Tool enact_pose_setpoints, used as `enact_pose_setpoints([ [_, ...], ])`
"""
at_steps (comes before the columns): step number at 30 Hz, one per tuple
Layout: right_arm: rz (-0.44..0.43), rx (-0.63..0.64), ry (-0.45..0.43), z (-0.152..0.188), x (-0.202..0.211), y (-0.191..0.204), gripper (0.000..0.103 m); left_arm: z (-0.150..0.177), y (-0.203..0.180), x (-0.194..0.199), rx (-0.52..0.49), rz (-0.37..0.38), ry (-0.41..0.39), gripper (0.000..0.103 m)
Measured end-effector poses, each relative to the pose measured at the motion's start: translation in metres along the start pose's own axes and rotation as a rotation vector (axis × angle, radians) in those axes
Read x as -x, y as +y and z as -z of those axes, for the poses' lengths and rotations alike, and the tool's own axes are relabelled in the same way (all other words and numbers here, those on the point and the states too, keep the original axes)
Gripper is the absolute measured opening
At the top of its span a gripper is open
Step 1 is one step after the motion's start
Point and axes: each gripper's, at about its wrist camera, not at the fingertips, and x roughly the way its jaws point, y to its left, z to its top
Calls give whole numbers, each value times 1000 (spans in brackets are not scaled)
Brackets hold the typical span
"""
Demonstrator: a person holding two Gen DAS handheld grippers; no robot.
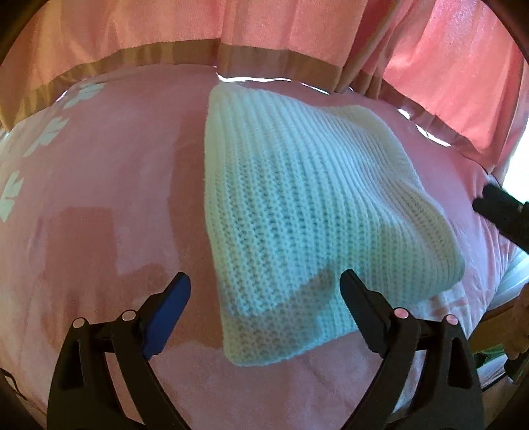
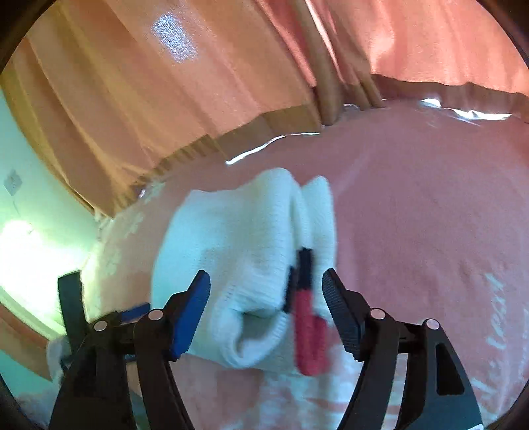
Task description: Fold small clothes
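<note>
A white ribbed knit garment [image 1: 297,205] lies folded flat on the pink bedspread [image 1: 109,198]. My left gripper [image 1: 264,287] is open just above its near edge, one finger on each side, holding nothing. In the right wrist view the same knit garment [image 2: 244,251] lies bunched, with a red and black strip [image 2: 305,317] on it. My right gripper [image 2: 266,287] is open around its near fold and grips nothing. The right gripper's dark tip [image 1: 496,205] shows at the right edge of the left wrist view.
Pink curtains [image 1: 264,29] with a tan band hang behind the bed. The bedspread has white flower prints [image 1: 49,132] at the left. A pale green wall [image 2: 29,205] is at the left of the right wrist view. The bed's right edge [image 1: 509,284] drops off.
</note>
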Motion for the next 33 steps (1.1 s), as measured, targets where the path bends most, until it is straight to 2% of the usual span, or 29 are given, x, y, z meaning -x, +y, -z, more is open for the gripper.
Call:
enact_pose_setpoints([
  [4, -37, -32, 116, 4, -38, 4, 69, 8, -4, -9, -24, -8, 36, 90],
  [6, -47, -48, 159, 5, -60, 6, 55, 11, -4, -8, -37, -14, 26, 90],
  [7, -37, -46, 163, 7, -65, 8, 26, 11, -3, -8, -42, -14, 23, 90],
  [8, -21, -37, 163, 5, -70, 10, 22, 11, -3, -8, -40, -14, 24, 90],
  [10, 0, 7, 58, -2, -49, 22, 20, 9, 0, -6, -25, 1, 21, 90],
  [12, 23, 86, -73, -8, -11, 36, 20, 8, 2, -1, -18, 18, 5, 90],
  [13, 50, 116, -102, -8, -1, 38, 20, 8, 2, 0, -18, 23, -3, 91],
  [14, 85, 129, -91, -6, -1, 34, 20, 8, 3, 0, -19, 20, -8, 91],
  [15, 150, 98, 9, 2, -21, 14, 21, 8, 3, -2, -20, 16, -4, 91],
  [17, 166, 5, 150, 14, -53, -14, 24, 9, 4, -9, -23, 3, 14, 91],
  [18, 133, -24, 136, 18, -56, -22, 25, 9, 5, -13, -20, -6, 29, 91],
  [20, 142, -5, 103, 11, -39, -14, 29, 9, 7, -16, -8, -2, 38, 91],
  [22, 119, 25, 5, 6, -8, 2, 33, 8, 8, -11, 3, 8, 24, 91],
  [24, 138, 79, -51, 8, 11, 18, 33, 8, 8, -4, 13, 21, 0, 91],
  [25, 141, 90, -52, 9, 15, 20, 37, 7, 9, -2, 19, 27, -6, 91],
  [26, 140, 91, -37, 12, 13, 24, 45, 8, 10, -1, 21, 30, -5, 91],
  [28, 148, 71, 0, 22, 6, 21, 53, 8, 11, -6, 29, 38, 15, 92],
  [31, 142, 11, 110, 34, -15, 4, 53, 10, 16, -19, 57, 48, 61, 91],
  [33, 139, 5, 164, 41, -31, -1, 53, 10, 18, -26, 78, 83, 91, 91],
])
